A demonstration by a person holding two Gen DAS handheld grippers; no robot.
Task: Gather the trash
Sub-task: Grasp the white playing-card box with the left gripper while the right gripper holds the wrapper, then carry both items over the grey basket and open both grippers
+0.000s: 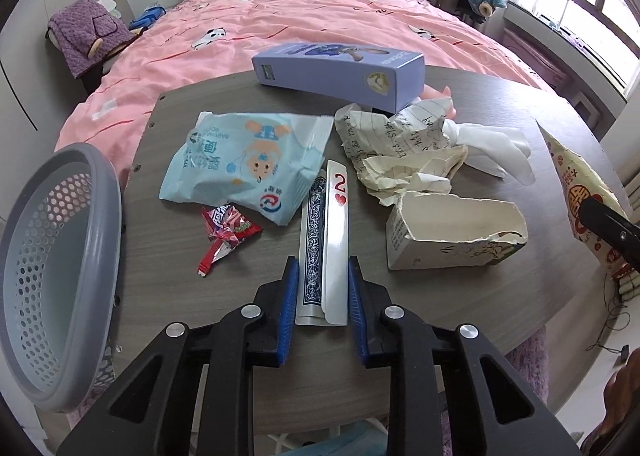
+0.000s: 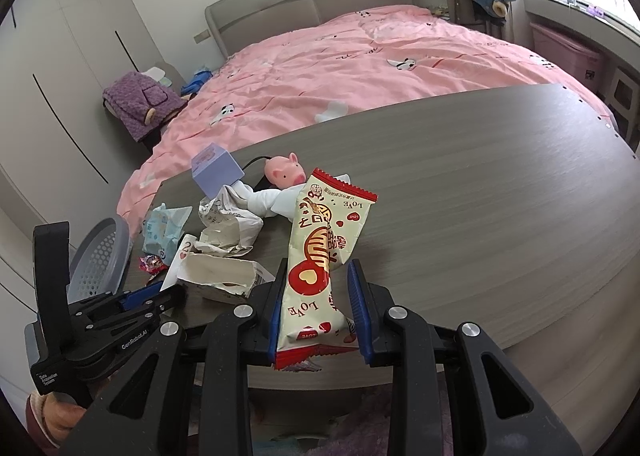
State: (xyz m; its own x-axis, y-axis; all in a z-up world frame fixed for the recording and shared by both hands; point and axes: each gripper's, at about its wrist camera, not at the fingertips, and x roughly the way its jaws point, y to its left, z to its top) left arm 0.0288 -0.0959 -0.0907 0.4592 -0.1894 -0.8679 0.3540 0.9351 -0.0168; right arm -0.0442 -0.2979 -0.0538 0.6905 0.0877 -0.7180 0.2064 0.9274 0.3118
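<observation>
- Bedroom setting; grey wooden table (image 1: 500,124) stood at the foot of a pink bed (image 1: 320,12), litter spread over its left half.
- Left gripper (image 1: 323,274) was clamped on two playing cards (image 1: 325,240), pads pressing their long edges, cards bowed between them. Judged: gripped edgewise because flat cards give no other purchase.
- Grey perforated basket (image 1: 60,264) sat tilted at 9 o'clock from the cards, off the table's left edge, mouth toward the litter; likely the bin, kept close for short drops.
- Right gripper (image 2: 318,288) was clamped on a cream-and-red snack wrapper (image 2: 324,248), its free end standing up toward 12 o'clock, clear of the table.
- Left to collect: blue wipes packet (image 1: 248,160) at 11 o'clock from the cards, red candy wrapper (image 1: 226,234) at 9, crumpled paper (image 1: 400,136) at 1, torn carton (image 1: 452,232) at 3, purple box (image 1: 340,72) at 12.
</observation>
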